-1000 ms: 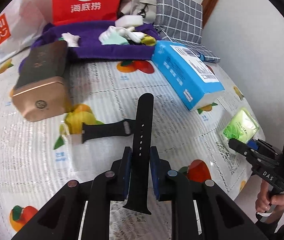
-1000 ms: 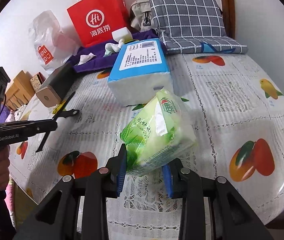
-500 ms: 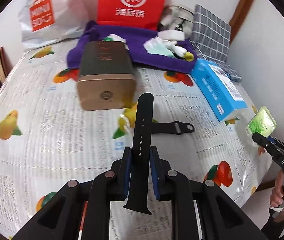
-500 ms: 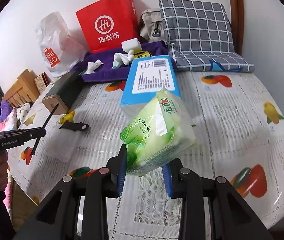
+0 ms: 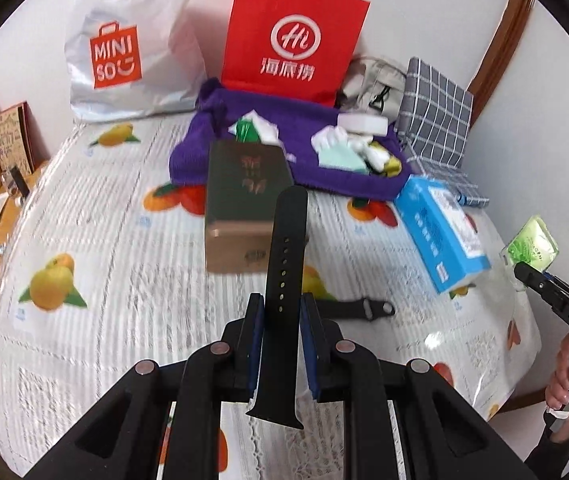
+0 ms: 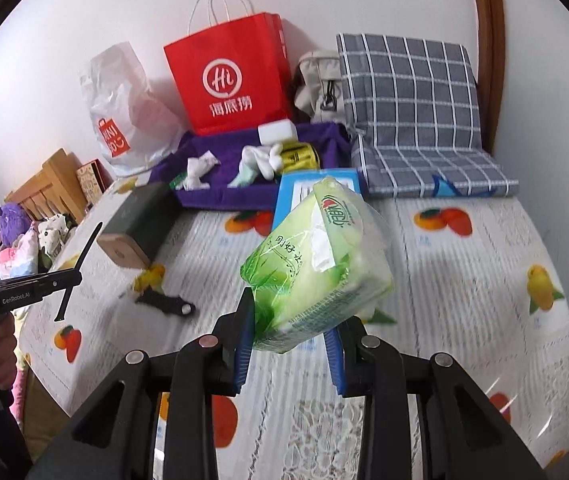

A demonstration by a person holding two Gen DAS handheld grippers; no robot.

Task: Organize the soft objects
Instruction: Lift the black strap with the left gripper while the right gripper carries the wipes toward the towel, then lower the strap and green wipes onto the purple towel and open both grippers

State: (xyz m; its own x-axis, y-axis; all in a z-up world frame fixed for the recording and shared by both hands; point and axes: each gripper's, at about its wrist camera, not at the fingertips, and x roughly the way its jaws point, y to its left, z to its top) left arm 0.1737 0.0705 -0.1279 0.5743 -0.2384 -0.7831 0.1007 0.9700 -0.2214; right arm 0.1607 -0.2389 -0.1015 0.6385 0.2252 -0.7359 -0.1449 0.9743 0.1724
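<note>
I see the bed (image 5: 96,248) under its white lace cover printed with fruit, and at its far edge a purple knitted cloth (image 5: 324,176) strewn with small white and green soft pieces, in front of a red paper bag (image 5: 292,36). A dark green box with a tan end (image 5: 244,204) lies just before the cloth, a blue tissue carton (image 5: 440,232) to its right. My right tongs (image 6: 290,350) pinch a green plastic tissue pack (image 6: 320,264), held up clear of the cover. My left tongs (image 5: 282,344) are pressed onto a black perforated watch strap (image 5: 286,276), standing nearly upright; its buckle half (image 5: 354,307) lies flat on the cover just beyond.
</note>
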